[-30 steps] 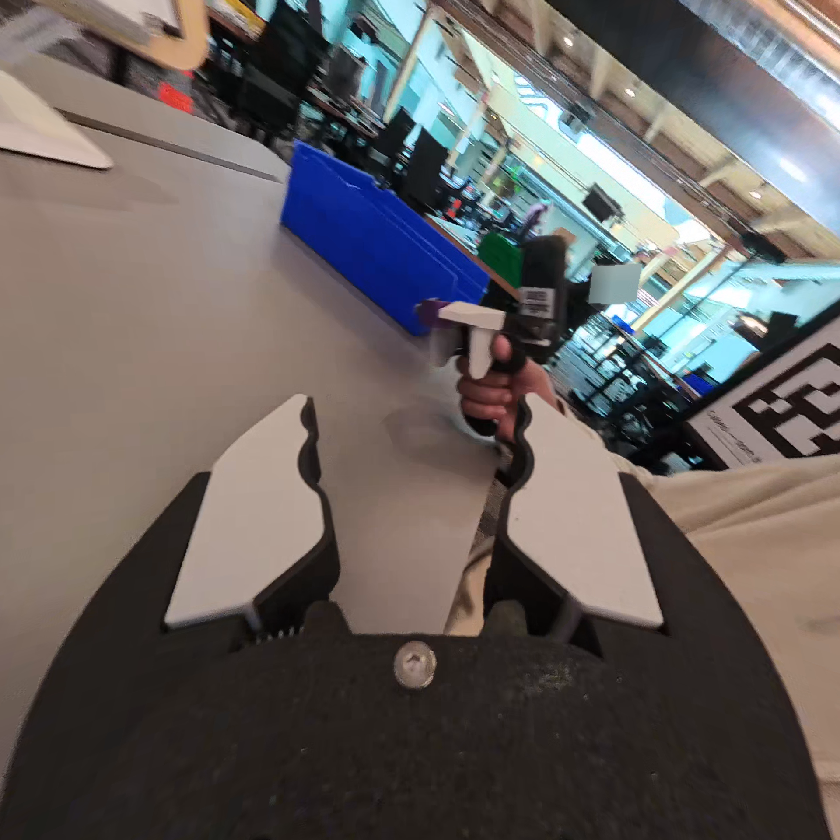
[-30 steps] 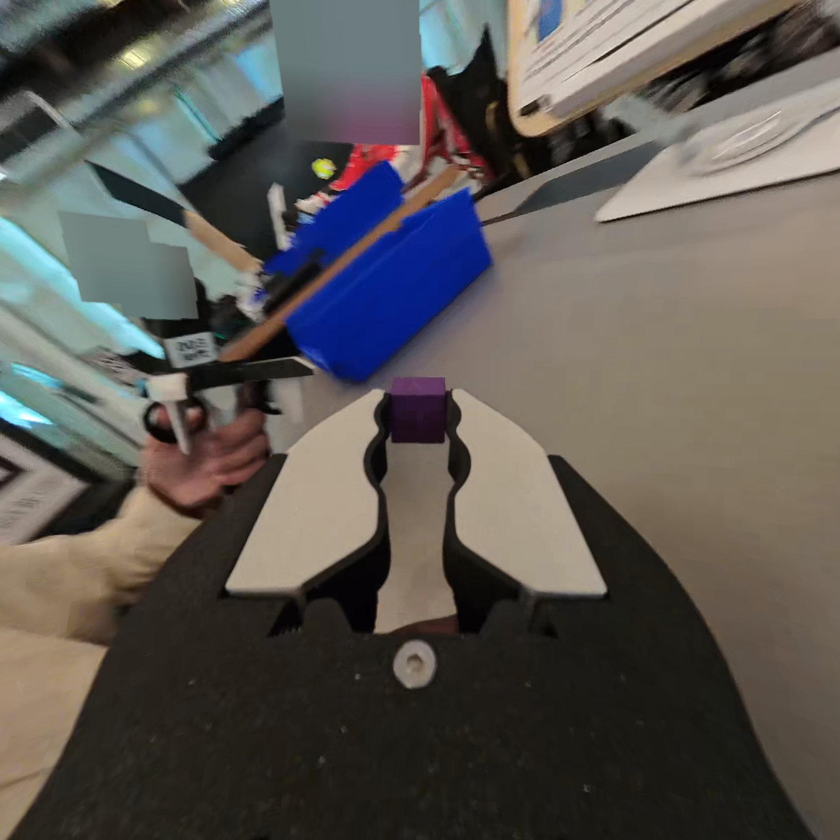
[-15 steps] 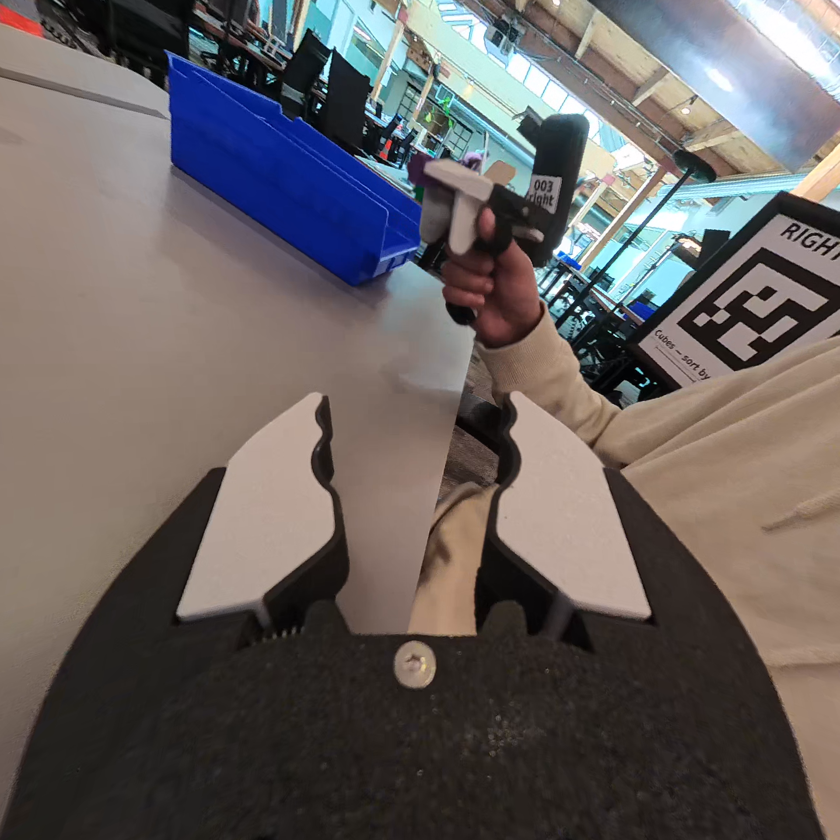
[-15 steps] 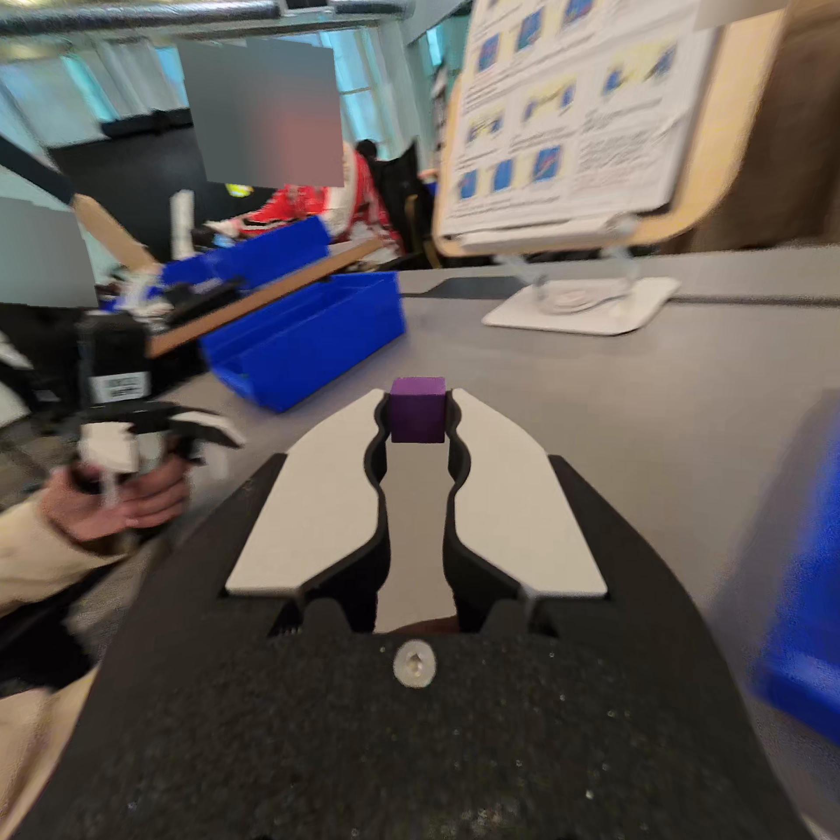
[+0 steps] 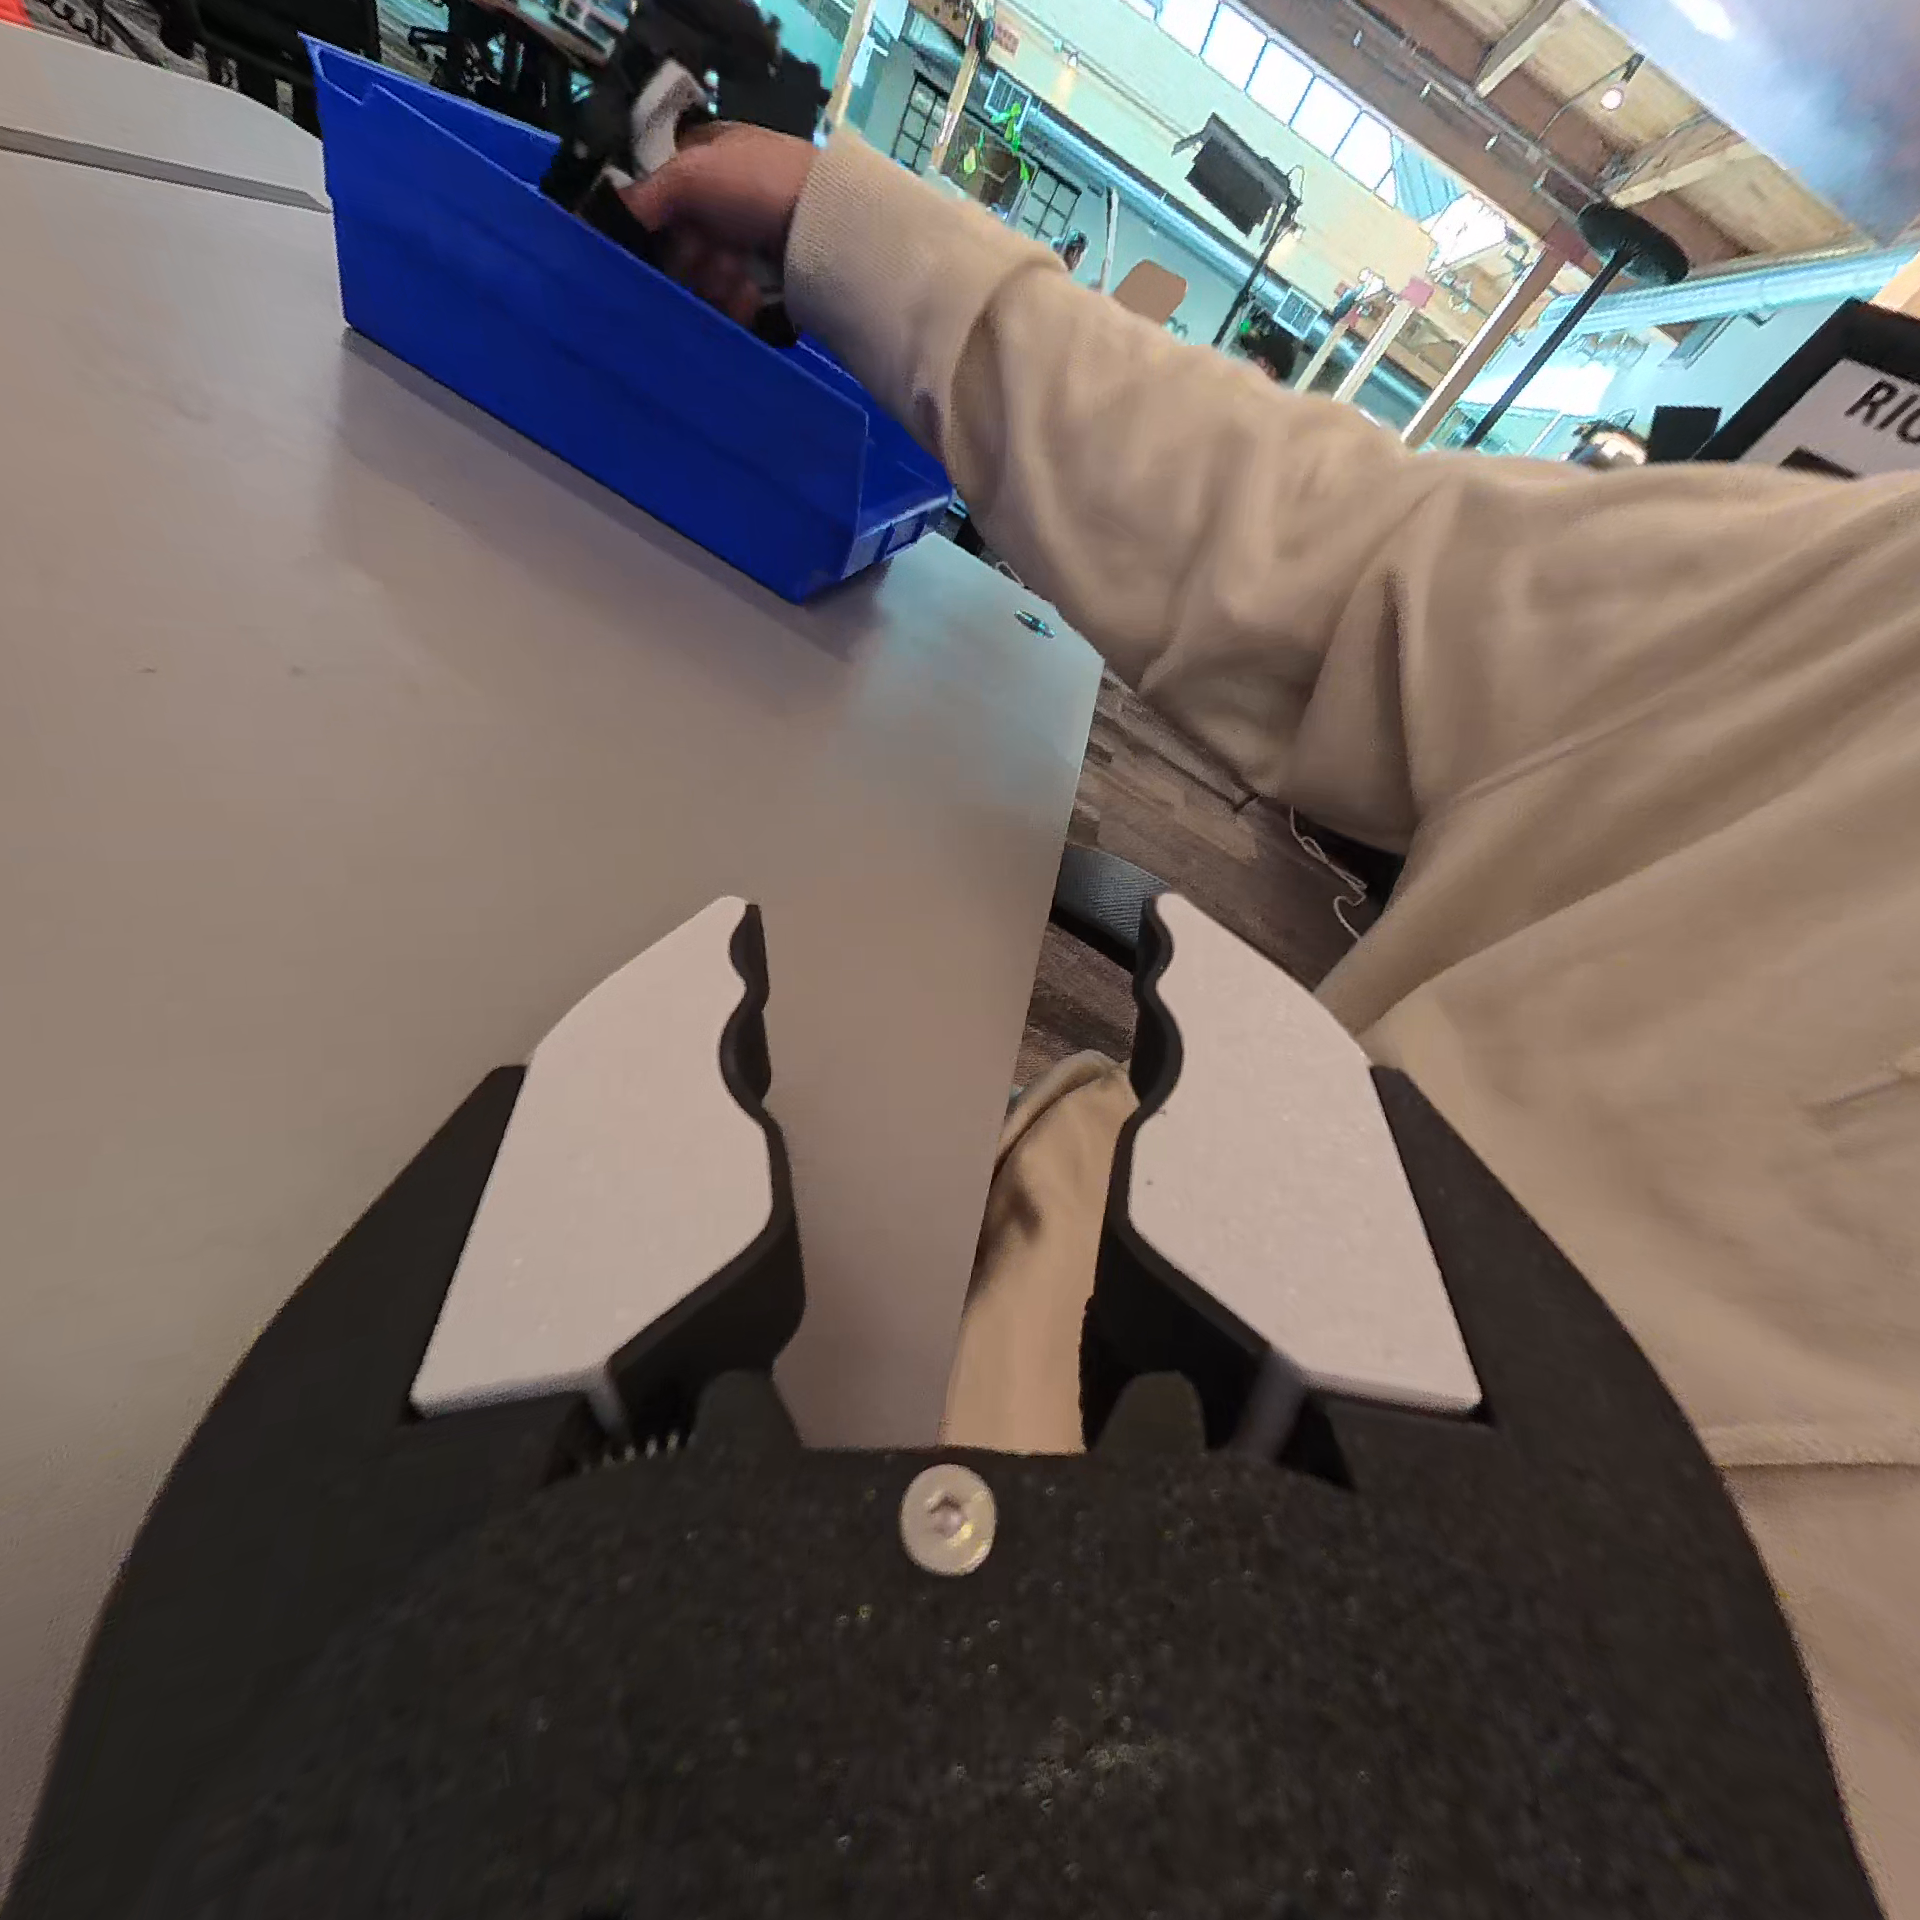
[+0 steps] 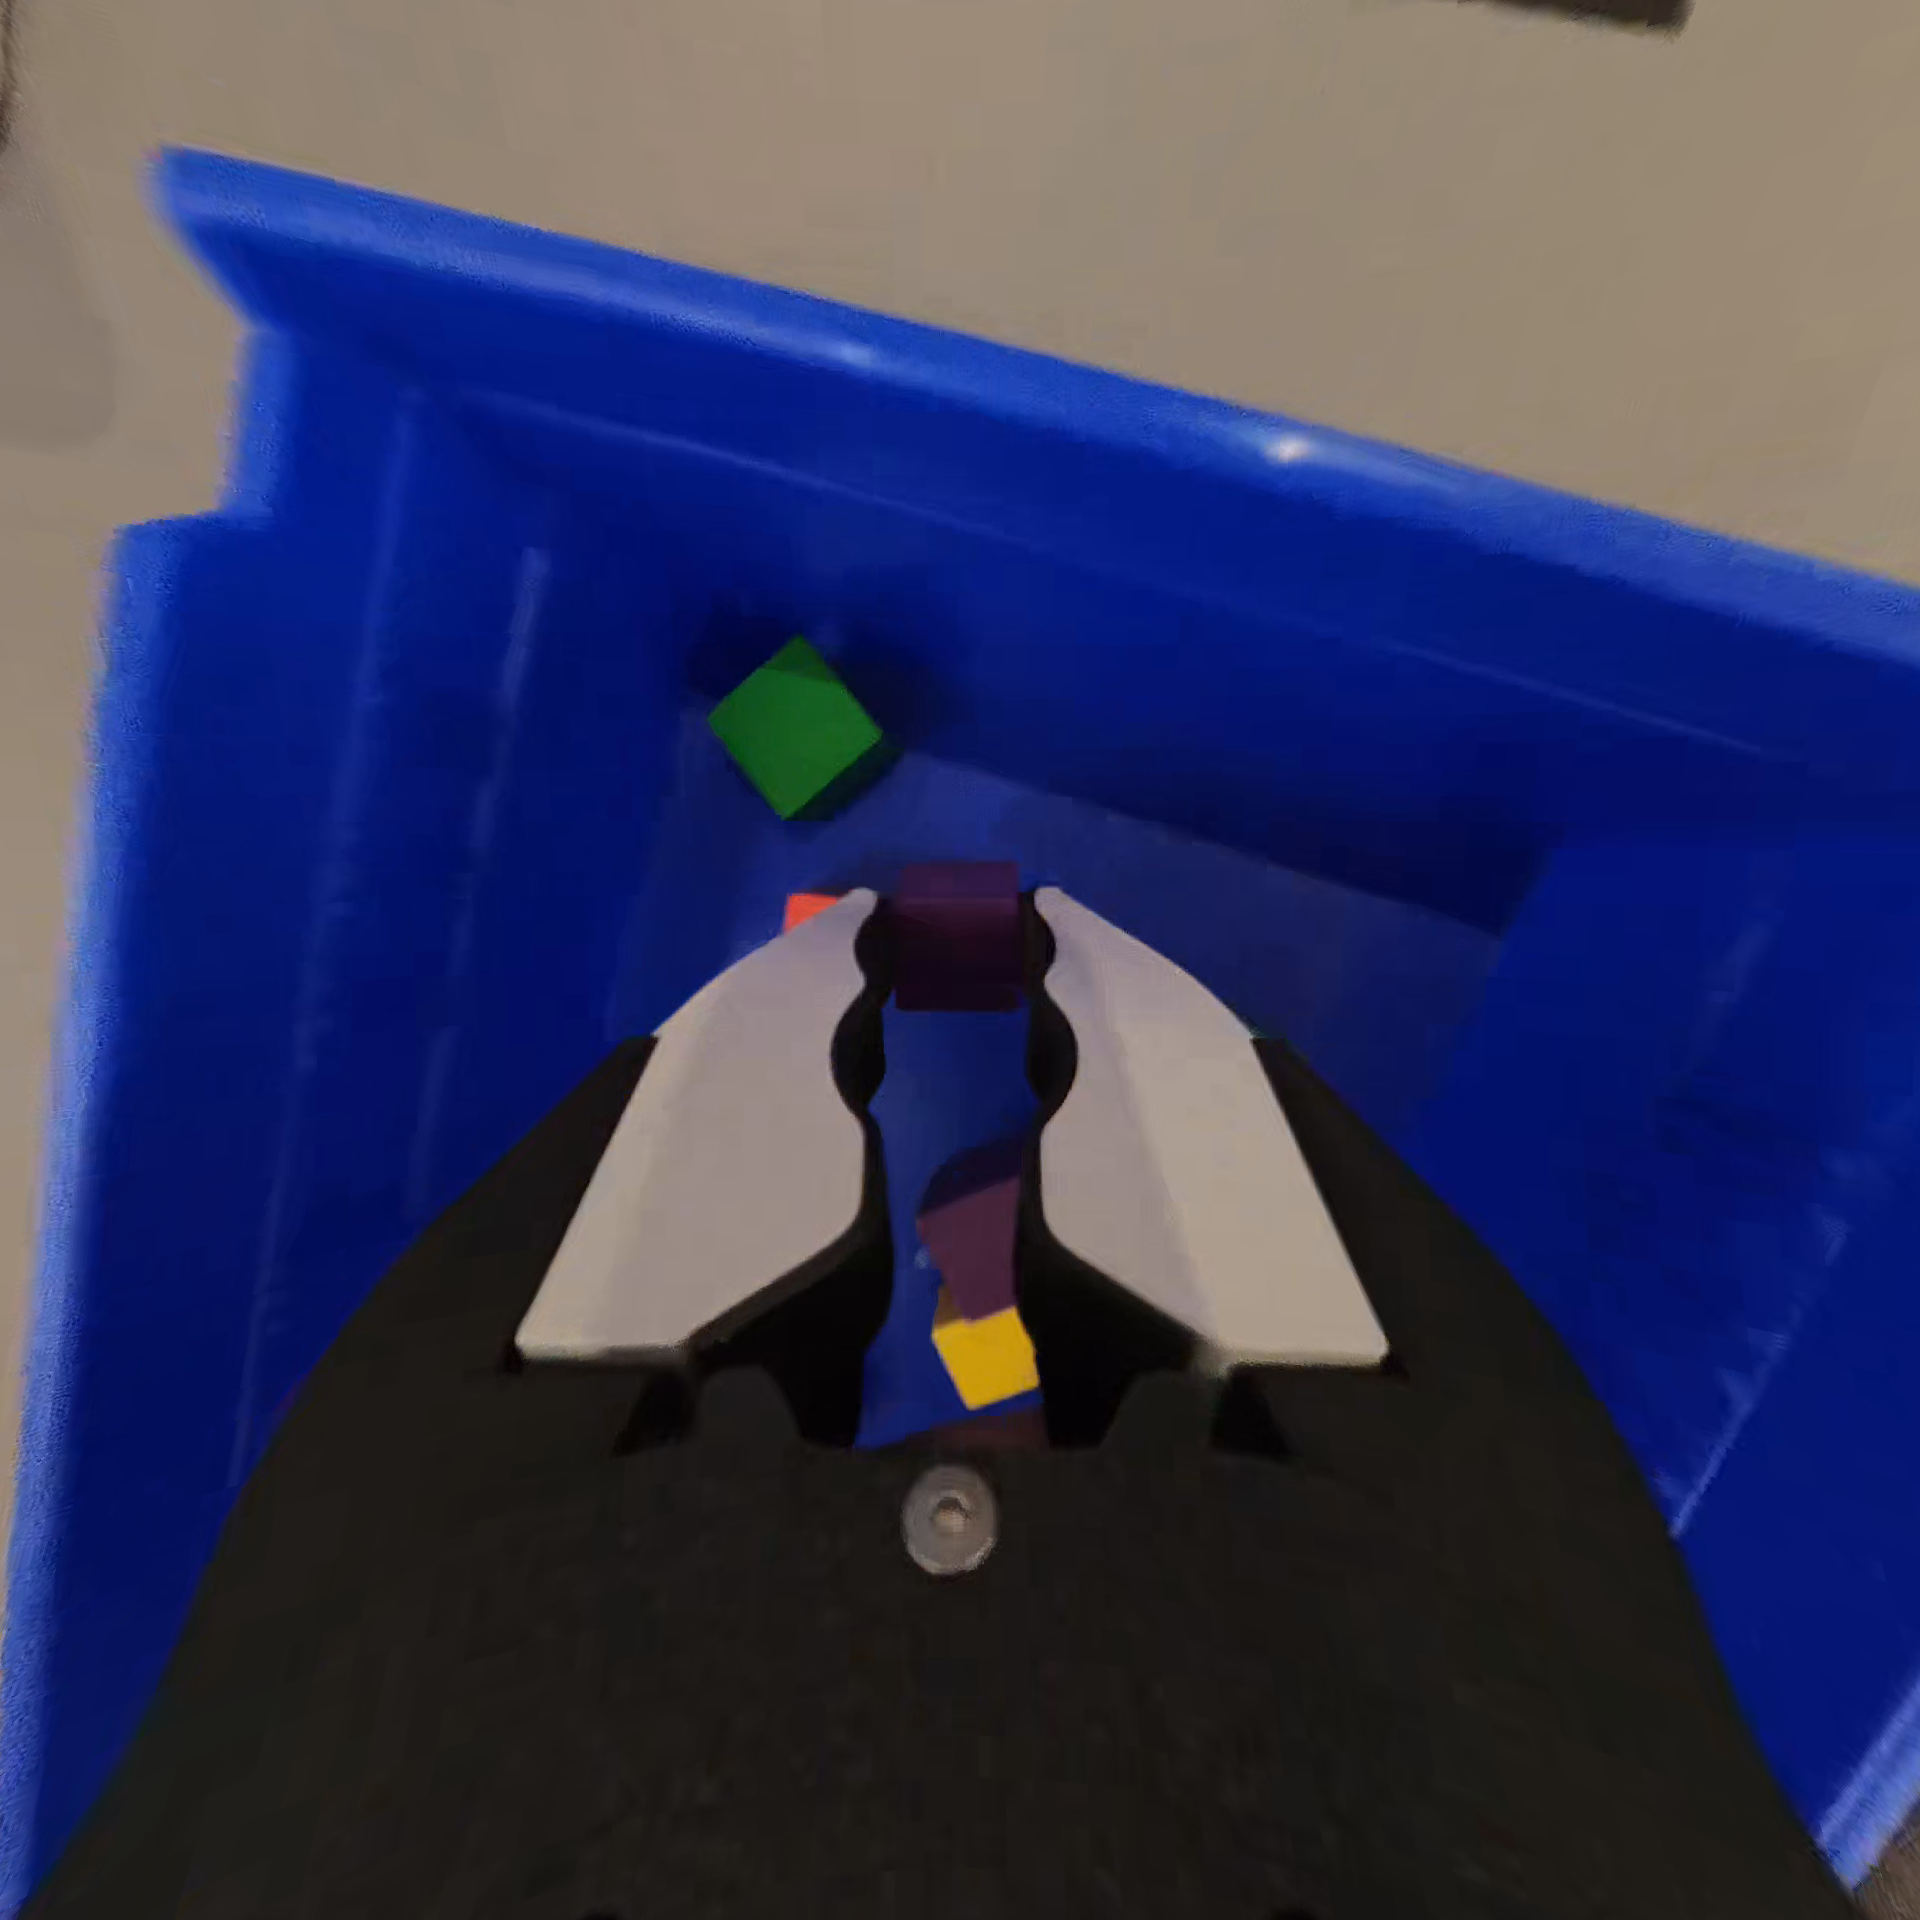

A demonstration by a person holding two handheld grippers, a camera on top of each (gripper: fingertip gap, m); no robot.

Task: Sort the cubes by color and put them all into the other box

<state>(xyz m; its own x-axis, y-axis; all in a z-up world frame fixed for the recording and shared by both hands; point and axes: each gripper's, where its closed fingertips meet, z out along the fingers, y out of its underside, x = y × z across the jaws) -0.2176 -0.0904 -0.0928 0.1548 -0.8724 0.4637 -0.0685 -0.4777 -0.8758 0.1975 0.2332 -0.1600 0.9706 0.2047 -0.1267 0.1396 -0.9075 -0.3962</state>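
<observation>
Right gripper [image 6: 956, 914]: clenched on a purple cube [image 6: 954, 935], held inside the blue box [image 6: 1143, 582].
Box floor: green cube [image 6: 795, 727], second purple cube [image 6: 971, 1236], yellow cube [image 6: 985, 1356].
Left gripper [image 5: 951, 935]: released, empty, over the worktop [image 5: 364, 779] edge.

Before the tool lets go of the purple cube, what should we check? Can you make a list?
1. Right tool shut on the purple cube: ok.
2. Tool inside the blue box, above its floor: ok.
3. A matching purple cube lies below, seen between the fingers, so the colour group is near: ok.
4. Green cube sits apart, farther in: ok.
5. Yellow cube touches the lying purple one; a dropped cube may land against it: cannot tell.
6. Left tool open, holding nothing, over the table edge, away from the box: ok.
</observation>
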